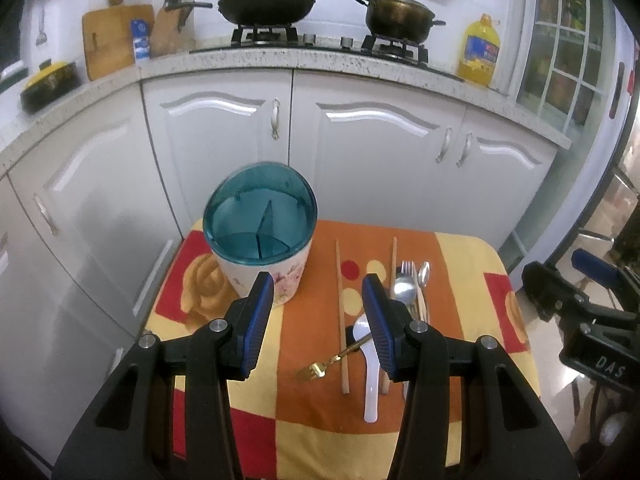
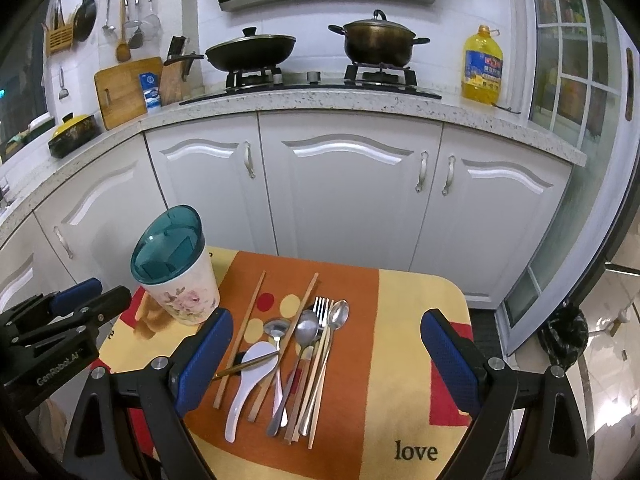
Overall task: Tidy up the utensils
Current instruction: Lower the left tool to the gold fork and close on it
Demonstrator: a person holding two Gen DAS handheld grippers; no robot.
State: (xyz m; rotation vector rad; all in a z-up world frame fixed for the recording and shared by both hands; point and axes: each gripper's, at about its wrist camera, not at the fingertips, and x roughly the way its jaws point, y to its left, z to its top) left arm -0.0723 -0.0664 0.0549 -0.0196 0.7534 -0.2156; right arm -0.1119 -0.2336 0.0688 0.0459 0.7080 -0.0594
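White cabinets (image 2: 344, 196) and a speckled counter (image 2: 320, 106) with a wok (image 2: 250, 52) and a pot (image 2: 378, 44) on the stove filled the background behind my small table (image 2: 416, 320), which was covered by an orange, yellow and red cloth printed with "love". My left gripper (image 1: 318, 324) hung over the near half of the table with its fingers apart and nothing between them; its right finger hid part of the utensil pile in the left wrist view. My right gripper (image 2: 326, 364) was spread wide over the pile, also holding nothing. The holder (image 2: 176, 272), a floral cup with a tinted blue lid (image 1: 260, 218), stood upright at the table's far left corner. Through the lid I could make out inner dividers, but I could not tell whether anything was inside. The utensils lay loose on the cloth, right of the holder: one chopstick (image 2: 240, 336) lay apart on the left, the other (image 2: 282, 344) slanted beside it, and a white spoon (image 2: 248, 388) lay with a gold fork (image 1: 320, 366) resting across its bowl. Just right of these, steel spoons (image 2: 306, 332) and a steel fork (image 2: 322, 312) overlapped in a bundle; how many handles lay there was hard to count.
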